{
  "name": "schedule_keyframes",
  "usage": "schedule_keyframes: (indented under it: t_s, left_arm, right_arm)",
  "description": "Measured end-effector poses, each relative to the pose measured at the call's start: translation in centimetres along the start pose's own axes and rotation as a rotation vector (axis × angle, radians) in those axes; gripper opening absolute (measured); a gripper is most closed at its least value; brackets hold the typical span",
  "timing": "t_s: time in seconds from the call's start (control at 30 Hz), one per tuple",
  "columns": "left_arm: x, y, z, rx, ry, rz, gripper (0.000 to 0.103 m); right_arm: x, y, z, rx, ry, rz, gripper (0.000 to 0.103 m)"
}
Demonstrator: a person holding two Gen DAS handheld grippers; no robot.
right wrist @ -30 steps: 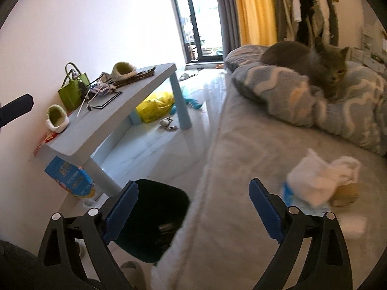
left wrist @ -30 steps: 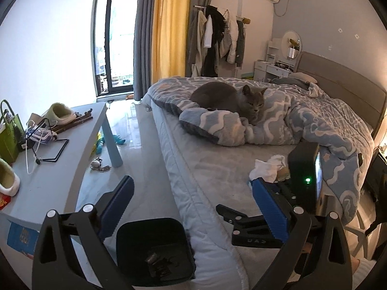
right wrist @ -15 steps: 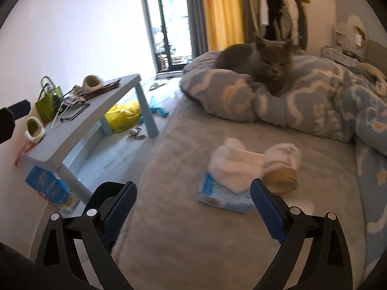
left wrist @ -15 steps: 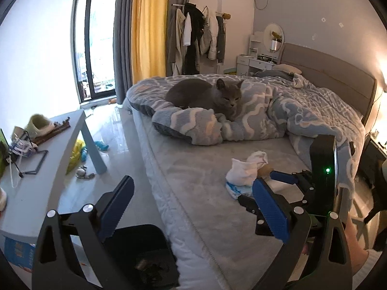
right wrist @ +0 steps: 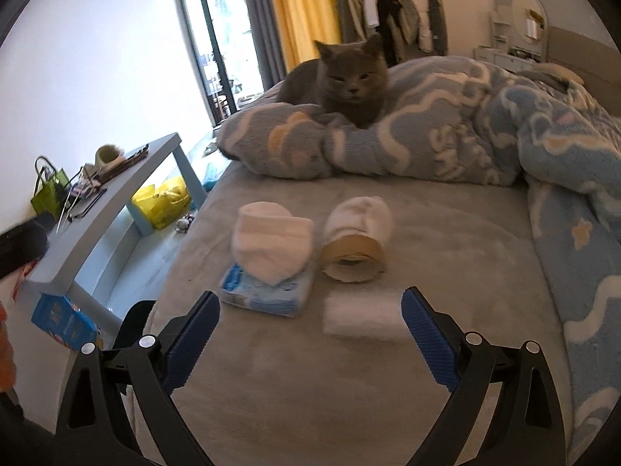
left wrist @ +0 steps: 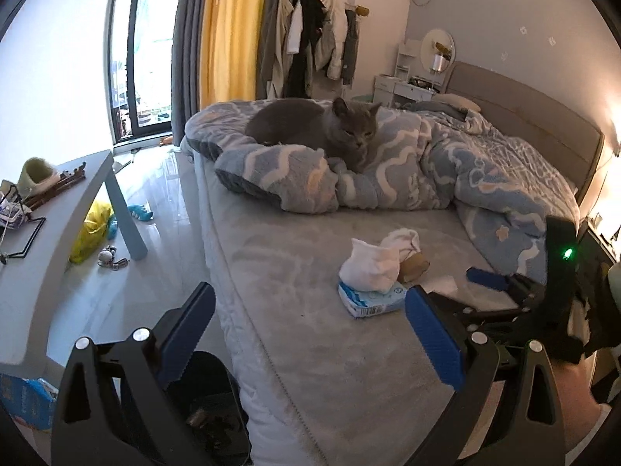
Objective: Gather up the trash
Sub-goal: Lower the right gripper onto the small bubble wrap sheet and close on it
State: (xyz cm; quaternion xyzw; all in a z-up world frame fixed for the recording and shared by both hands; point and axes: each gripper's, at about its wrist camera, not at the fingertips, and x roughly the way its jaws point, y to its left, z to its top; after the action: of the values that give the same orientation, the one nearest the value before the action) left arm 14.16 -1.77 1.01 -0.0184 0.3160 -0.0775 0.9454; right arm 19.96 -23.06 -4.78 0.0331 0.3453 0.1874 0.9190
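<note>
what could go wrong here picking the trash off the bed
1. The flat tissue lies pressed on the soft bed sheet, so the open right gripper may pinch fabric along with it.
2. The wipes pack sits under a crumpled tissue wad; grabbing the wad could drag the pack, which may not be trash.
3. The cat is watching from the blanket and might swat or jump in.
</note>
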Motion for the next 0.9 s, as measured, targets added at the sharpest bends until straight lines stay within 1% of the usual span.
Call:
schedule_keyframes:
  t_s: [0.17,0.27,0.43,0.6,0.7,0.77,0.83,0.9]
  left_arm:
    - [1.8,-0.9,-0.5,0.005,0.019,-0.017,0.1]
    - [2.7,-1.2,-0.6,0.008,0.026,-0.022,0.1]
    - [4.3,-1.6,-0.1,0.03,0.026,-0.029,0.1]
    - [5.9,-1.8,0.1,0.021,0.029,-0.057,0.1]
    - [6.9,-1.9,-0.2,0.018,0.04,-0.063,0.1]
    - [7.7,-1.9,-0.3,0.014,0.054,-0.062,0.1]
    - [8.2,-2.0,-0.6,0.013,0.064,-0.063,0.1]
    - [8.6,-2.3,-0.7,0.032,0.063,-0.055,0.099]
  right_arm:
    - [0.0,-2.3,-0.4,0.052,0.001,-0.004,0.096]
    - [0.2,-2.9,-0.7,0.065,0.01,-0.007,0.096]
    - [1.2,-3.3,-1.1,0.054,0.028,-0.027,0.096]
    - [2.4,-3.3,-1.3,0.037,0.039,-0.084,0.096]
    - [3.2,-3.4,-1.7,0.028,0.049,-0.094,0.095]
    - [3.7,-3.4,-2.0,0.018,0.056,-0.113,0.09]
    - [4.0,-3.5,-2.2,0.022,0.061,-0.112,0.081]
    - [4.2,-3.6,-2.3,0.031,0.058,-0.093,0.078]
